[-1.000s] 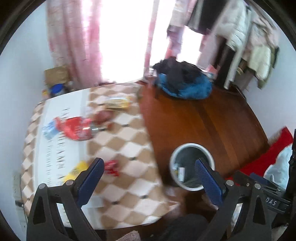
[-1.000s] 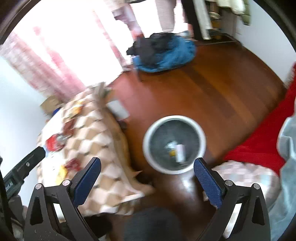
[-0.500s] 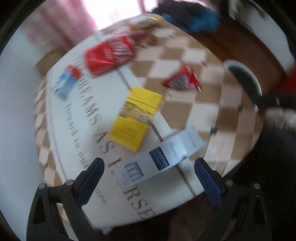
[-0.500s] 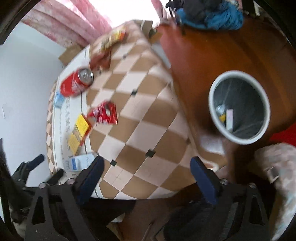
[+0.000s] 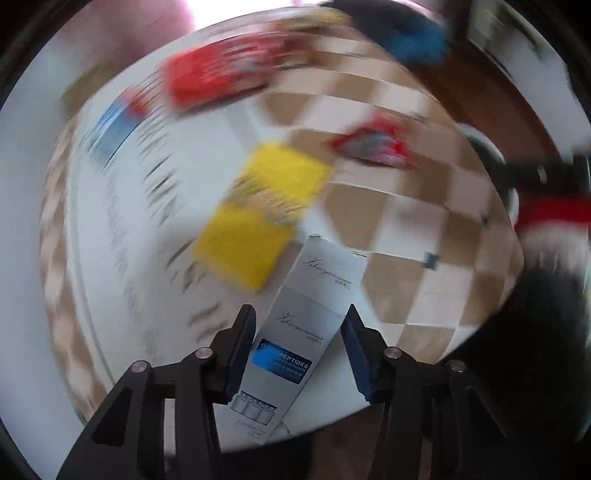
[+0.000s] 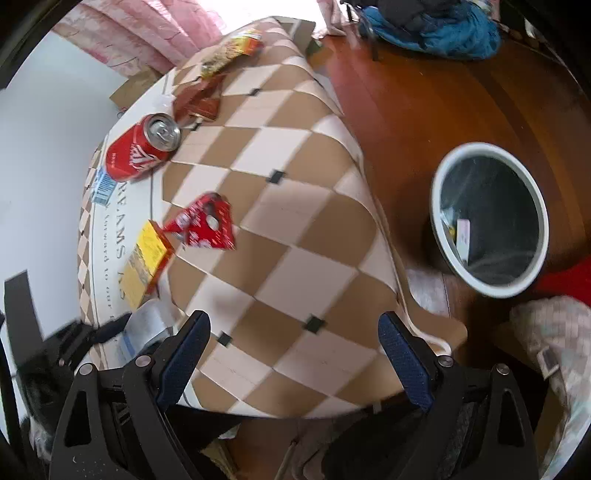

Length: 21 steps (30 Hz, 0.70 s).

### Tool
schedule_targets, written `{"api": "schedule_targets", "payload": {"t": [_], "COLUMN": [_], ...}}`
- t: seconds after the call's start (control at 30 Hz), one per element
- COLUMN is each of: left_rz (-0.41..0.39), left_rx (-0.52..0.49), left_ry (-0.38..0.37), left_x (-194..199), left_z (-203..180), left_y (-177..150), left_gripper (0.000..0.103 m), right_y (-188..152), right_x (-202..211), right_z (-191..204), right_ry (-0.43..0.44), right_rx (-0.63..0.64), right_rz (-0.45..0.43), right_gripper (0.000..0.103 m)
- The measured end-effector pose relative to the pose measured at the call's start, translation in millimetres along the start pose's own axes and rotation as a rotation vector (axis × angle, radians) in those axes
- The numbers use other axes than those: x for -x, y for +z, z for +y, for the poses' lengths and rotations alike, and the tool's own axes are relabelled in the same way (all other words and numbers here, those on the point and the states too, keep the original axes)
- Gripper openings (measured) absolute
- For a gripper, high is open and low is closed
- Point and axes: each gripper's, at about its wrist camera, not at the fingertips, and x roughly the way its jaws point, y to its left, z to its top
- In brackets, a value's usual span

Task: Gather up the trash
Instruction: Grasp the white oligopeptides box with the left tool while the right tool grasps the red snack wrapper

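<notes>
A white and grey carton with a blue label (image 5: 299,339) lies at the table's near edge, between the fingers of my left gripper (image 5: 297,349), whose jaws stand close around it; the left pad touches it, a small gap shows at the right. It also shows in the right wrist view (image 6: 147,325). A yellow box (image 5: 262,214), a red wrapper (image 5: 373,144), a red can (image 6: 142,151) and a blue wrapper (image 6: 101,186) lie on the checkered tablecloth (image 6: 280,229). My right gripper (image 6: 293,354) is open and empty above the table's near edge.
A white-rimmed bin (image 6: 491,218) with some trash inside stands on the wooden floor to the right of the table. More snack packets (image 6: 229,55) lie at the far end. A blue and black heap of clothes (image 6: 432,26) lies on the floor beyond. A red rug (image 6: 565,280) is at right.
My left gripper has swung from the bin down to the table and its jaws have narrowed around the white carton. My right gripper has moved from above the bin to over the table.
</notes>
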Motion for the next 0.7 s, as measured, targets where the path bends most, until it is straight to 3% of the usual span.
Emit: {"api": "schedule_targets", "payload": {"t": [0.17, 0.27, 0.43, 0.7], "left_rz": [-0.063, -0.053, -0.021, -0.005], "left_rx": [0.401, 0.544, 0.509, 0.437], "left_ry": [0.022, 0.004, 0.024, 0.109], "left_x": [8.7, -4.9, -23.9, -34.4], "left_z": [74.1, 108.5, 112.8, 90.9], "left_y": [-16.0, -18.0, -19.1, -29.5], "left_gripper": [0.039, 0.039, 0.040, 0.041], "right_y": [16.7, 27.4, 44.8, 59.5], "right_x": [-11.4, -24.6, -45.8, -67.3], "right_z": [27.9, 47.3, 70.7, 84.4], "right_ry": [0.024, 0.038, 0.008, -0.020], "right_rx": [0.048, 0.072, 0.087, 0.051], "right_rz": [-0.004, -0.001, -0.006, -0.014], "right_gripper": [0.094, 0.094, 0.092, 0.078]}}
